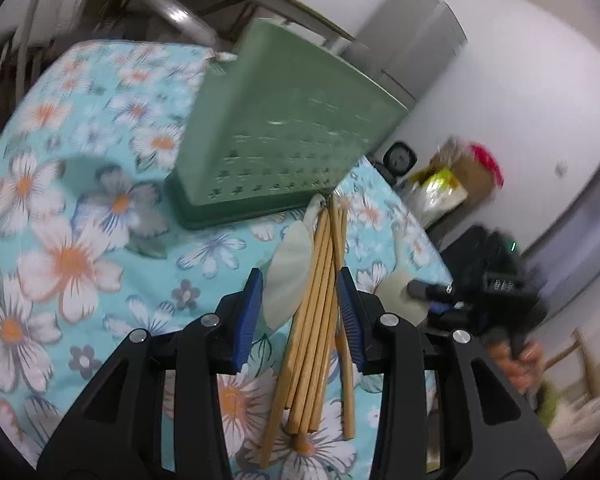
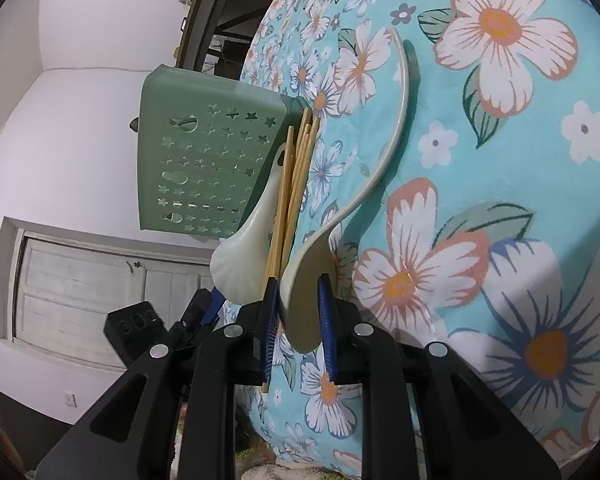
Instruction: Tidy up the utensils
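Utensil lot on floral-clothed table, sorting not yet done; both claws at the pile.

Table, blue flower-print cloth. Green holder, perforated plastic, upright at the far end; likely light and apt to slide if nudged. Rice paddle, cream, flat and stiff, lying on the cloth; its broad end sits between the right gripper jaws, which are parted around it, contact not certain. Ceramic-looking spoon, white, beside the sticks; probably slick and chip-prone, best taken by the handle. Chopsticks, bundle of thin wooden rods, light, rigid, inclined to roll and fan apart; take mid-length, squarely. Left gripper straddles them, released, jaws wide.
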Available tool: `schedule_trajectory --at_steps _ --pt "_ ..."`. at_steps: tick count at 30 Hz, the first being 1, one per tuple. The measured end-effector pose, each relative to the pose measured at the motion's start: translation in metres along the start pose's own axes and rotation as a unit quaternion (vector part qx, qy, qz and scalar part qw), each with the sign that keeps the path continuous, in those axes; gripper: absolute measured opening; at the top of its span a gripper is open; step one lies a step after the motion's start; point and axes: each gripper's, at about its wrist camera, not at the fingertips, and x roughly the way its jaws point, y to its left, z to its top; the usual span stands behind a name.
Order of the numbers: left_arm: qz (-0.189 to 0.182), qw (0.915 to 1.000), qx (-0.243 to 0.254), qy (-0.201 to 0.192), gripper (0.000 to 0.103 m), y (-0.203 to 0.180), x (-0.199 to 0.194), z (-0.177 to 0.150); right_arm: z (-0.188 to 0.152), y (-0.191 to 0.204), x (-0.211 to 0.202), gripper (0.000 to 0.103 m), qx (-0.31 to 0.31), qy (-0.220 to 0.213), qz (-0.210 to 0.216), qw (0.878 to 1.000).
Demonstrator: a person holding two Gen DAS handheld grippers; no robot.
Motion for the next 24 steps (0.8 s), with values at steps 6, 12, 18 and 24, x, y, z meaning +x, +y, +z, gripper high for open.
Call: schedule_trajectory --at_steps 6,12,18,24 --pt "0.061 0.9957 0.067 0.022 0.019 -0.012 0.019 -0.004 0.000 0.000 0.000 0.022 -0.002 -0.001 -0.001 1.000" --pt "0.062 0.9962 0.060 0.017 0.017 -0.006 0.025 -0.009 0.000 0.002 0.002 0.026 -0.006 -0.001 -0.008 1.000" --pt "0.064 0.9957 0.067 0.000 0.015 -0.015 0.009 -0.011 -0.001 0.002 0.009 0.027 -0.003 -0.003 -0.022 1.000" --pt "0.060 0.9951 0.074 -0.024 0.011 -0.027 -0.007 -0.008 -0.004 0.006 0.008 0.009 -0.001 -0.010 -0.015 1.000"
